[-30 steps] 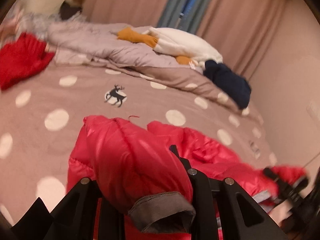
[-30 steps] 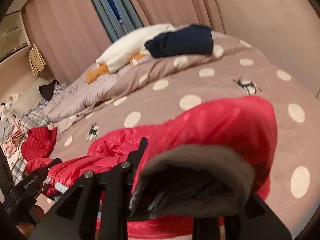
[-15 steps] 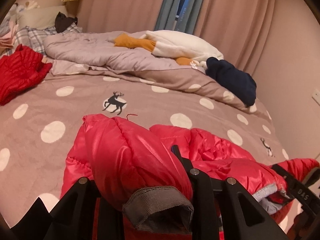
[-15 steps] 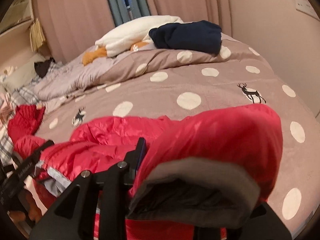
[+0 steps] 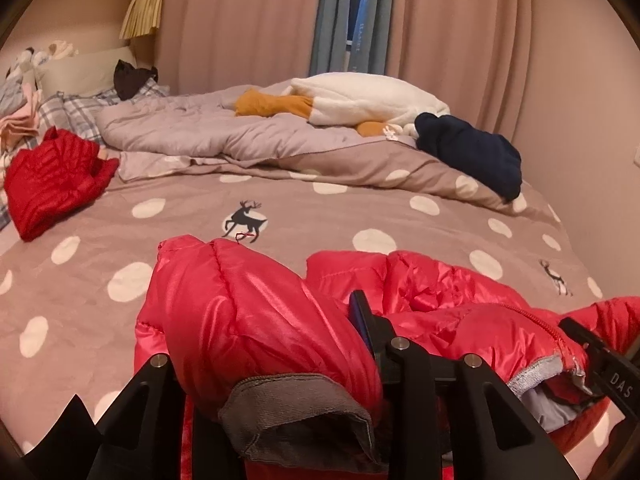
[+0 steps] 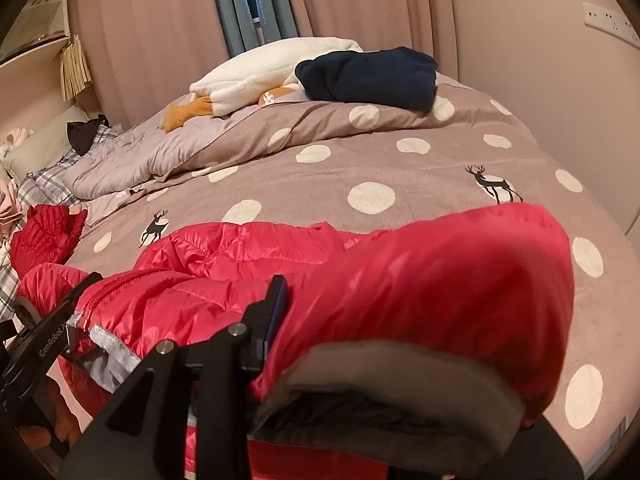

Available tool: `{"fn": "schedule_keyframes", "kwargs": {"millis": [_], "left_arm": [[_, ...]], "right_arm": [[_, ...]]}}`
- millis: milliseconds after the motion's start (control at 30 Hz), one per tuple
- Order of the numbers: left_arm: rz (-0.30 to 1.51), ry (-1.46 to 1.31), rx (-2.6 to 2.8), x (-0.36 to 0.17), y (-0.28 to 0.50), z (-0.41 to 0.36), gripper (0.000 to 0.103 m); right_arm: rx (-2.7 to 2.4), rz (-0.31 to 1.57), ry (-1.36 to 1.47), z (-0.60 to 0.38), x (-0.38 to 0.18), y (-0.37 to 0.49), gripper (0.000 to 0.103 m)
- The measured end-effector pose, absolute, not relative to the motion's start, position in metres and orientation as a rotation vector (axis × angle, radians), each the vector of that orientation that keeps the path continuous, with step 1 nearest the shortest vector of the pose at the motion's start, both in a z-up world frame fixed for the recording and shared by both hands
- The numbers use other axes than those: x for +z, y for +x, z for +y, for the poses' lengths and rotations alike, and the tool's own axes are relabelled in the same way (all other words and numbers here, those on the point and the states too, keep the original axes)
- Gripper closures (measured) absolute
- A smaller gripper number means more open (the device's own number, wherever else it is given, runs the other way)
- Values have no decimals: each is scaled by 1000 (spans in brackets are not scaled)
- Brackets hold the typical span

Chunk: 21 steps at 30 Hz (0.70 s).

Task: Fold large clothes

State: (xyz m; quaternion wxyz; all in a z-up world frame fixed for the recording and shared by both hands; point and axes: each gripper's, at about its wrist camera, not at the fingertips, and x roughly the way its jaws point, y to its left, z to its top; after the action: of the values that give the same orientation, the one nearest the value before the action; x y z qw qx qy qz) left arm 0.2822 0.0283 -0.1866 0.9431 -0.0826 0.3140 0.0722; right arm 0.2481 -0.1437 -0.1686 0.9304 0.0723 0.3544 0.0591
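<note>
Both tongs, left gripper [image 5: 276,364] and right gripper [image 6: 400,320], are opening with a sleeve cuff of the red jacket [image 5: 440,300] between each pair of jaws; jacket lies near the bed's [image 5: 100,248] foot edge; spread fully, withdraw straight back so the folded-in sleeves stay flat.

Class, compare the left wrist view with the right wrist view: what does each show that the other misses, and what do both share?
Only the left wrist view shows the left sleeve's grey cuff between the opening jaws of the left gripper. Only the right wrist view shows the wall socket strip. Both show the red down jacket, the navy garment and the dotted bedcover.
</note>
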Motion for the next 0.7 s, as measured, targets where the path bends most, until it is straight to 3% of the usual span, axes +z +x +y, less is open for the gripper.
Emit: {"fn": "schedule_keyframes", "kwargs": {"millis": [200,300,367,700], "left_arm": [[643,-146,152,-189,283,25,62],[640,-166,129,-189,283,27,51],[634,-176,118,-189,283,26,47],[622,-201,129,-183,280,26,43]], "right_arm": [[120,726,151,-155,-167,243,61],[134,723,157,-160,-166,239,48],[135,719,155,-164,-165,236,34],[140,691,162,-176,-156,222,25]]}}
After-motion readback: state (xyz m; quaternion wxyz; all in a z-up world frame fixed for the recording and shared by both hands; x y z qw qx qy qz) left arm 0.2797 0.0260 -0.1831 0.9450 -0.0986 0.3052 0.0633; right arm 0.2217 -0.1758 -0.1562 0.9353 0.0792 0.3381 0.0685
